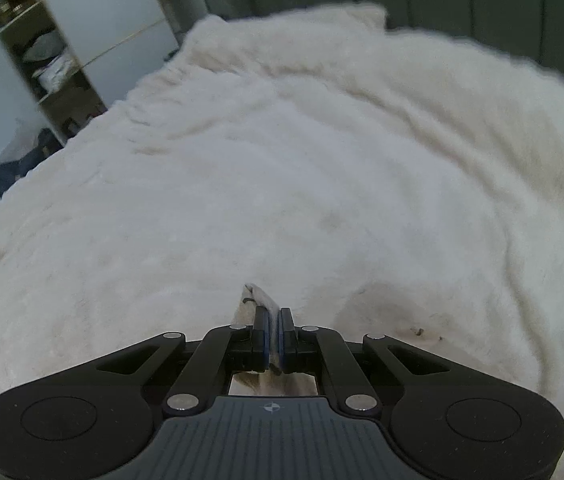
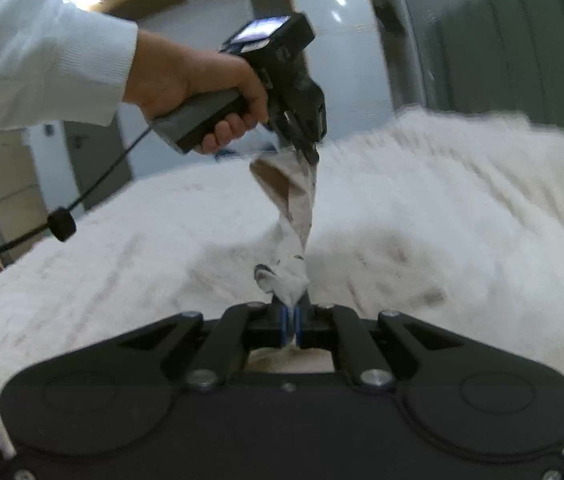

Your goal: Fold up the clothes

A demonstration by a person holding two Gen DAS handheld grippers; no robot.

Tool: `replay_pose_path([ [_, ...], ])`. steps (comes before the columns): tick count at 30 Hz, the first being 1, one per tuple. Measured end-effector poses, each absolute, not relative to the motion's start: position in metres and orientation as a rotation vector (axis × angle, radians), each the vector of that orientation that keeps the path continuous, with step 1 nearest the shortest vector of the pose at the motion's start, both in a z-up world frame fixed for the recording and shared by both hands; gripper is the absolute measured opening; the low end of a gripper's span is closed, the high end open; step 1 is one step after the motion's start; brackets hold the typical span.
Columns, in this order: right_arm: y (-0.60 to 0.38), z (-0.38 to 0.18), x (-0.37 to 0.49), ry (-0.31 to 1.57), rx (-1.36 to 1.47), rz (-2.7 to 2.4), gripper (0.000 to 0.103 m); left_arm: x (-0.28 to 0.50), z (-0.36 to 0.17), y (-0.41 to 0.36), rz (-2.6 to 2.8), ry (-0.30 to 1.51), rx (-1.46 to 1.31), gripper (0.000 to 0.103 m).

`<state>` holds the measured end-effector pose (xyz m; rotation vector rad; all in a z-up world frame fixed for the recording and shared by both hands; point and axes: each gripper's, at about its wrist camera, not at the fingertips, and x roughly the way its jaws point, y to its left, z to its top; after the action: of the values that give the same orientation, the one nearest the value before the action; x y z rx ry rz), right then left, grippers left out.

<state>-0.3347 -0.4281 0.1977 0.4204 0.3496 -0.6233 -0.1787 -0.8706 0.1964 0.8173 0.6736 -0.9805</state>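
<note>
- Both grippers were clamped on one small garment, a pale, beige-and-white piece with dark marks that I could not identify further.
- Left gripper had its jaws pressed nearly together, with a thin edge of the cloth poking out beyond the fingertips in its own view.
- Seen from the right wrist view, that left gripper was held high by the person's hand, gripping the upper end of the cloth.
- Right gripper was low and near, its jaws pinched on the lower end.
- Between the two, the garment hung in the air, twisted along its length like a rope, above the bed and not touching it as far as I could tell.
- A white fluffy blanket covered the bed from near to far; a shelf unit stood at the far left.
- Motion blur softened the blanket, so fine detail was lost.
- By my judgement the step in hand was shaking out or straightening the piece before any fold; no fold was yet made.
- The next move would call for untwisting the cloth, spreading the two ends apart, and laying it flat on the blanket.
- Releasing early would risk leaving it bunched.
</note>
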Motion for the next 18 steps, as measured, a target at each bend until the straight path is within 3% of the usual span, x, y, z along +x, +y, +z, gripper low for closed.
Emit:
replay_pose_path([
  [2, -0.438, 0.19, -0.338, 0.401, 0.471, -0.667, 0.003, -0.193, 0.174, -0.89, -1.008, 0.688, 0.813, 0.006],
  [4, -0.446, 0.181, -0.341, 0.46, 0.496, -0.701, 0.006, -0.2, 0.164, -0.896, -1.023, 0.696, 0.796, 0.028],
  [5, -0.448, 0.178, -0.343, 0.473, 0.515, -0.707, 0.011, -0.204, 0.161, -0.897, -1.032, 0.71, 0.776, 0.052],
  [10, -0.455, 0.175, -0.35, 0.443, 0.578, -0.728, 0.018, -0.186, 0.189, -0.844, -1.072, 0.698, 0.621, 0.054],
  [13, -0.473, 0.187, -0.36, 0.343, 0.603, -0.731, 0.034, -0.168, 0.215, -0.777, -1.048, 0.71, 0.495, 0.061],
  [15, -0.494, 0.191, -0.349, 0.321, 0.603, -0.727, 0.035, -0.15, 0.222, -0.722, -1.016, 0.7, 0.426, 0.066],
  [18, -0.525, 0.192, -0.34, 0.329, 0.609, -0.697, 0.035, -0.12, 0.211, -0.64, -0.976, 0.732, 0.303, 0.067],
])
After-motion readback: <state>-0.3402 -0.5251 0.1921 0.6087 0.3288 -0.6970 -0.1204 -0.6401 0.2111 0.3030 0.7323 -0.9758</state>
